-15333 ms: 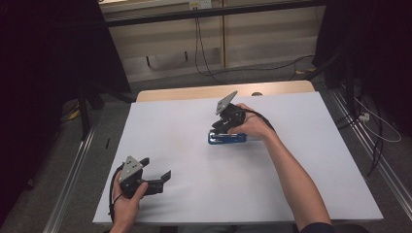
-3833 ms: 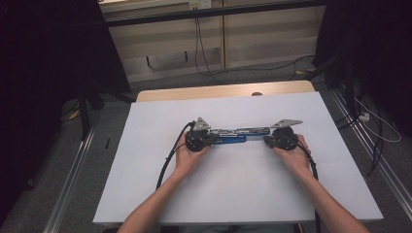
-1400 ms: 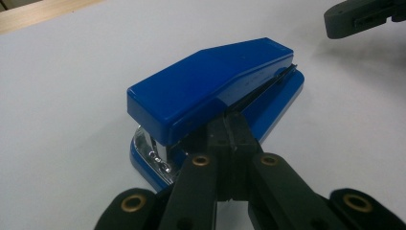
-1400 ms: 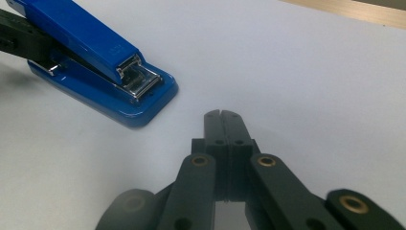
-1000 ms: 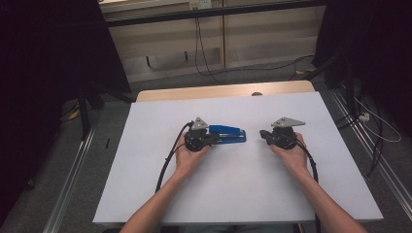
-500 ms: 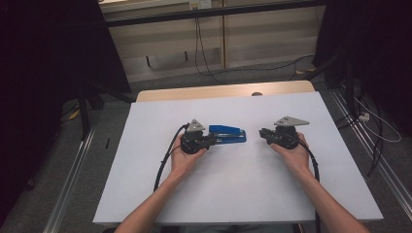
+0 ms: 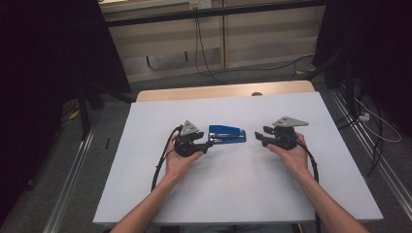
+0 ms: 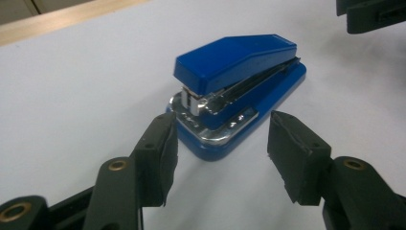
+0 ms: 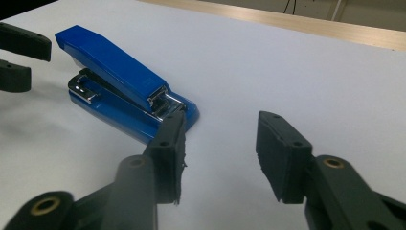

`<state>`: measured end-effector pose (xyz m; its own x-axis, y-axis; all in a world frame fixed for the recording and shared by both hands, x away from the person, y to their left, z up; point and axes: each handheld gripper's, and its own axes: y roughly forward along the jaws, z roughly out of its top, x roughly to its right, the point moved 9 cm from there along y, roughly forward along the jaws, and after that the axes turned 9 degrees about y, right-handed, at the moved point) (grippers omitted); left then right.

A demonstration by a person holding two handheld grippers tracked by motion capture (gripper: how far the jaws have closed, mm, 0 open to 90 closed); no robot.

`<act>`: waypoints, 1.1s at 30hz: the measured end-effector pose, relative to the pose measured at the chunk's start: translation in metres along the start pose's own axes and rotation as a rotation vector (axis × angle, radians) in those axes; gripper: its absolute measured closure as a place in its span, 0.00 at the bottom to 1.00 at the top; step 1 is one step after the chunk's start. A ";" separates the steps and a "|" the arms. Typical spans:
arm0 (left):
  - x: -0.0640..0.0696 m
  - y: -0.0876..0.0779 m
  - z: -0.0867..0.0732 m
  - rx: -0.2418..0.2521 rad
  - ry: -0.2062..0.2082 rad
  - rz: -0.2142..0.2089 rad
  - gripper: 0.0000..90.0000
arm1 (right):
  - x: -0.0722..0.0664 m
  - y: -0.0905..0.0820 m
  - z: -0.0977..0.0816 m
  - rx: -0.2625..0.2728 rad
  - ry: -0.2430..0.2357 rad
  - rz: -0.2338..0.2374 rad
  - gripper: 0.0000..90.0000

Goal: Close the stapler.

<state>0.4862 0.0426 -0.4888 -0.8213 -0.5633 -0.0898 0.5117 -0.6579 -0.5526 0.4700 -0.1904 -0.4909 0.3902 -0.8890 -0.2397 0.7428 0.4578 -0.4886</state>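
A blue stapler [image 7: 227,134] lies closed on the white table [image 7: 218,194], between my two grippers. My left gripper [image 7: 208,144] is just left of it, and its jaws have just been opening. In the left gripper view the stapler's near end [image 8: 239,81] sits just ahead of the left gripper [image 8: 220,139], whose parted pads press on nothing. My right gripper [image 7: 259,137] stands a short way right of the stapler. Its jaws have also just been opening. The right gripper [image 9: 222,153] has bare table between its fingers, with the stapler [image 9: 124,91] off to their left.
A wooden strip [image 7: 223,90] runs along the table's far edge. Behind it are floor cables [image 7: 209,58] and dark stands at both sides. A black cable [image 7: 160,165] trails from the left gripper towards the person.
Both grippers' jaws have opened from shut. The left gripper has drawn back a little to the left, away from the stapler's end. The stapler and the right hand have stayed put.
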 end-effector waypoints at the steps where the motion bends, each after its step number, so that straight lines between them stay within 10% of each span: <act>1: -0.001 -0.001 0.001 0.007 -0.004 0.003 0.48 | 0.000 0.000 0.000 0.001 0.001 -0.002 0.52; 13: -0.008 -0.011 0.003 0.010 -0.048 0.042 0.06 | -0.005 -0.005 0.009 0.053 -0.003 -0.020 0.09; 33: -0.012 -0.068 -0.007 0.103 -0.065 0.149 0.05 | -0.017 -0.028 0.007 0.130 -0.007 -0.059 0.04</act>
<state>0.4600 0.0975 -0.4555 -0.7183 -0.6872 -0.1084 0.6522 -0.6109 -0.4489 0.4468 -0.1880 -0.4673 0.3467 -0.9147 -0.2078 0.8286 0.4025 -0.3890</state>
